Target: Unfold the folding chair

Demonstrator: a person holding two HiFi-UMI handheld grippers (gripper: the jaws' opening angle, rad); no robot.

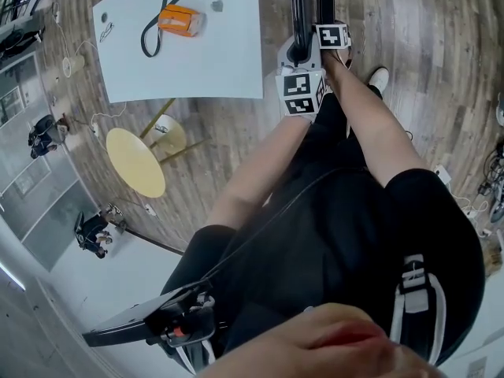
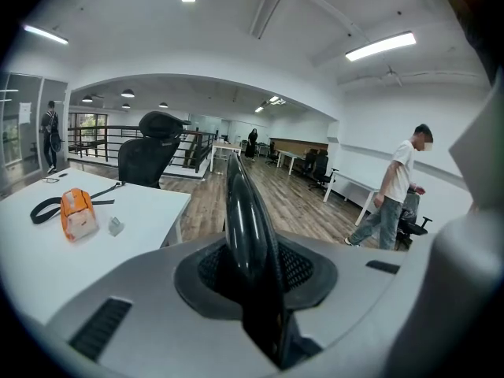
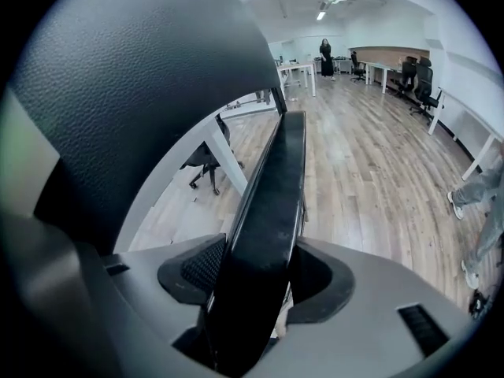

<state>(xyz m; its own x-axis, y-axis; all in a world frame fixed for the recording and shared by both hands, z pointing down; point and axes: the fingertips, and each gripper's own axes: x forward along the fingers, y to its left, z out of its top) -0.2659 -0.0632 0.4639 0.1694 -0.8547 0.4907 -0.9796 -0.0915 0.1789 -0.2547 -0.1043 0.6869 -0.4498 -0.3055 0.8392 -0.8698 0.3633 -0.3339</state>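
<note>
Head view: the folding chair stands at 12 o'clock. Only two black bars of it show, since the frame's top edge cuts off the rest. Both bare forearms reach up toward it from the dark-clothed torso. The left gripper sits on the nearer bar with its marker cube just below. The right gripper is beside it at 1 o'clock, its tips hidden behind its own cube. A blurred hand crowds the lens at 6 o'clock. A white table lies at 11 o'clock.

Left gripper view: the jaws pinch a glossy black edge of the chair, which rises toward 12 o'clock and hides the gap between the pads. The gripper points gently downward. An orange pouch lies on the table at 9 o'clock, and a person walks at 3 o'clock.

Right gripper view: a wider black slab of the chair fills the spread jaws, and the pads sit against its sides. The gripper tips steeply toward the wood floor. A grained black surface covers 9 to 12 o'clock, too close to identify.
</note>
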